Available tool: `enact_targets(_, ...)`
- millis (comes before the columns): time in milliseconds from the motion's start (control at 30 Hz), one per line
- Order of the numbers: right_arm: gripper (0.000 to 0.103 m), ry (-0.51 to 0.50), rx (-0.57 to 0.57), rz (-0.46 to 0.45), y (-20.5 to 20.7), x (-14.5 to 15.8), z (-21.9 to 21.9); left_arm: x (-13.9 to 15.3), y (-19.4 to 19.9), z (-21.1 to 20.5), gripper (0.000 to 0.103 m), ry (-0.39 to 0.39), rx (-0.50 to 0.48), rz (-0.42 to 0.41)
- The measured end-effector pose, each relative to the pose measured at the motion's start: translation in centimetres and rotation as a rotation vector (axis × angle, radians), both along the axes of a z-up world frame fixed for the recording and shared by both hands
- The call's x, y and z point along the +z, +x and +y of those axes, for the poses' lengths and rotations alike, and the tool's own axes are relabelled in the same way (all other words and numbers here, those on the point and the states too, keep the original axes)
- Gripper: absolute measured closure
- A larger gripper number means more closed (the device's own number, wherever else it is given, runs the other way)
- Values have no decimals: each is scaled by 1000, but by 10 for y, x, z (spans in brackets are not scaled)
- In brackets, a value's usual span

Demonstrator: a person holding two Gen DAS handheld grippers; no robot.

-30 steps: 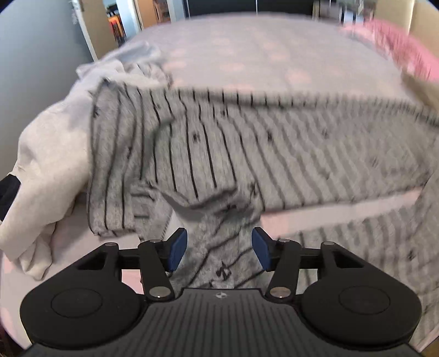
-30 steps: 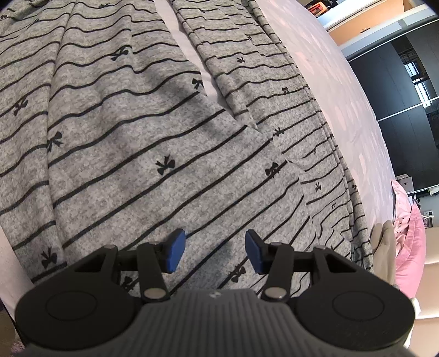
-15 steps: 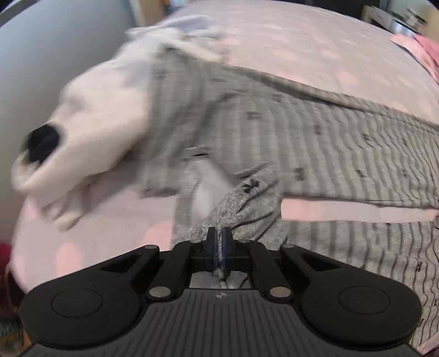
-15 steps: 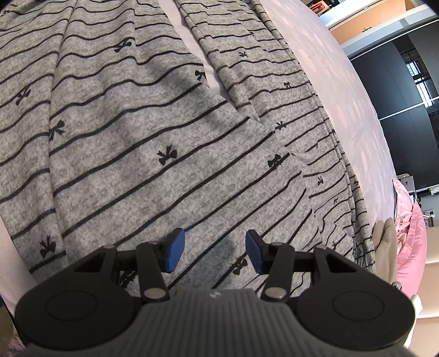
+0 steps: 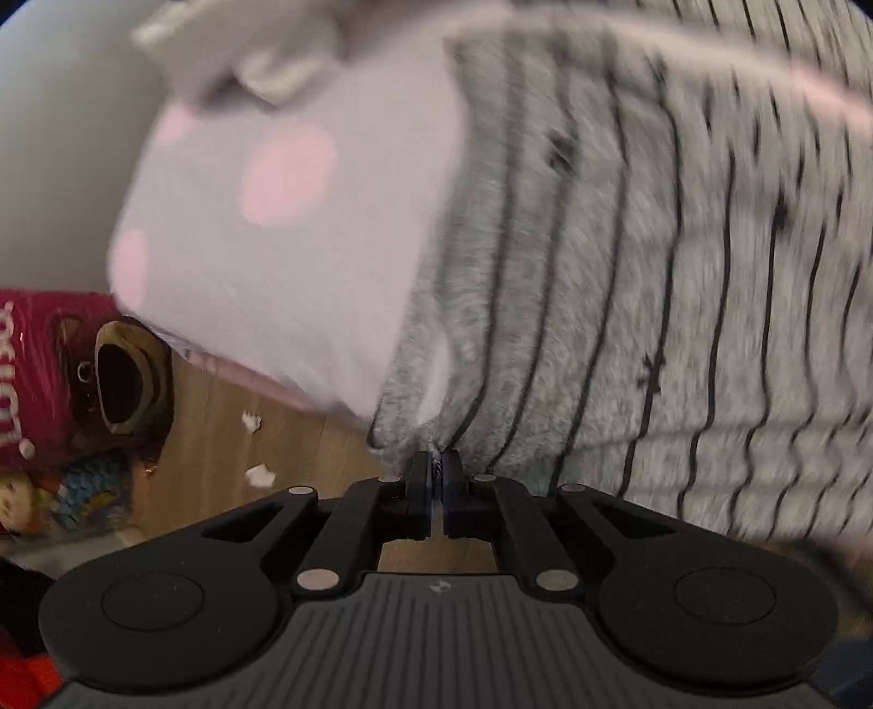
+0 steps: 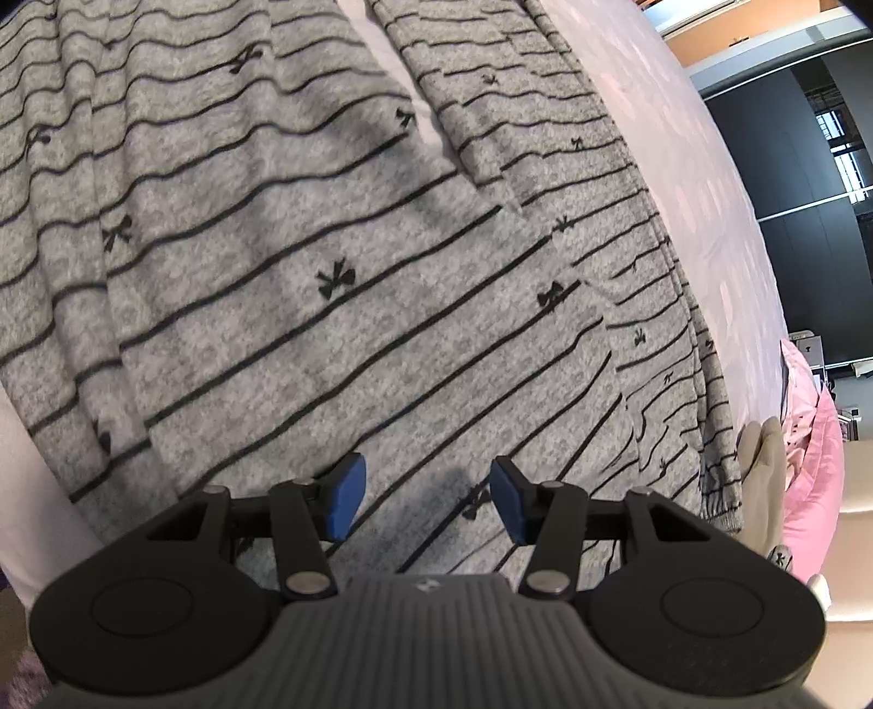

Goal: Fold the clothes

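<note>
A grey garment with thin black stripes and small black bows (image 6: 338, 262) lies spread over the bed. In the left wrist view the same striped cloth (image 5: 627, 283) is blurred, and my left gripper (image 5: 435, 469) is shut on a bunched edge of it, near the bed's corner and pointing steeply down. My right gripper (image 6: 423, 493) hovers just above the flat striped cloth with its blue pads (image 6: 345, 493) apart and nothing pinched between them.
The bed sheet (image 5: 283, 218) is pale with pink spots. Beyond the corner is wooden floor (image 5: 229, 458) with paper scraps, a pink bag and toys (image 5: 49, 392). A pink pillow (image 6: 813, 469) and a beige item (image 6: 761, 480) lie at the right. White clothes (image 5: 256, 49) lie farther back.
My left gripper shut on the striped cloth's edge, then swung with it toward the bed's corner and tipped downward, so the floor came into view. The right gripper stayed put and open.
</note>
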State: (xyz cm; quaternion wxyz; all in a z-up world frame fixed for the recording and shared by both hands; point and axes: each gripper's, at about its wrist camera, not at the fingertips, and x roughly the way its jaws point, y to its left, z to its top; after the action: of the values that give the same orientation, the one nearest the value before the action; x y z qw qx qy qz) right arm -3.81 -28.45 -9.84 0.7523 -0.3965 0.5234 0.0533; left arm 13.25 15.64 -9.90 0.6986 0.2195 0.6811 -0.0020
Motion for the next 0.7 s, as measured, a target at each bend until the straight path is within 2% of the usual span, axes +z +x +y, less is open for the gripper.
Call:
enact_targets(133,49,24,-34,4,0,2,-7,8,-3,2,96,29,8,-11)
enact_targets(233,48,42,-76,-11,-3,10,-15,29,3,9,90,62,46,-96)
enact_targets(300,48,55,-111,-35,-2,17,-23,43,6,7,87,15,43,-153)
enact_targets(367,48,92,-147,-68,2,27,-31,57,12,0,85,-69,27,-205)
enact_targets(433,49,143,-172,-112,5,37,-37,71,16,-10,75,-144,-23,-262)
enact_targets(500,53,210,-170,-162,6,45,-39,78,22,-24,59,-186,-56,-318)
enact_targets(600,54,305,-128,-214,13,55,-36,73,32,-40,58,-173,-88,-359)
enact_targets(700,59,349,-75,-250,25,57,-30,60,48,-46,58,-160,-97,-379)
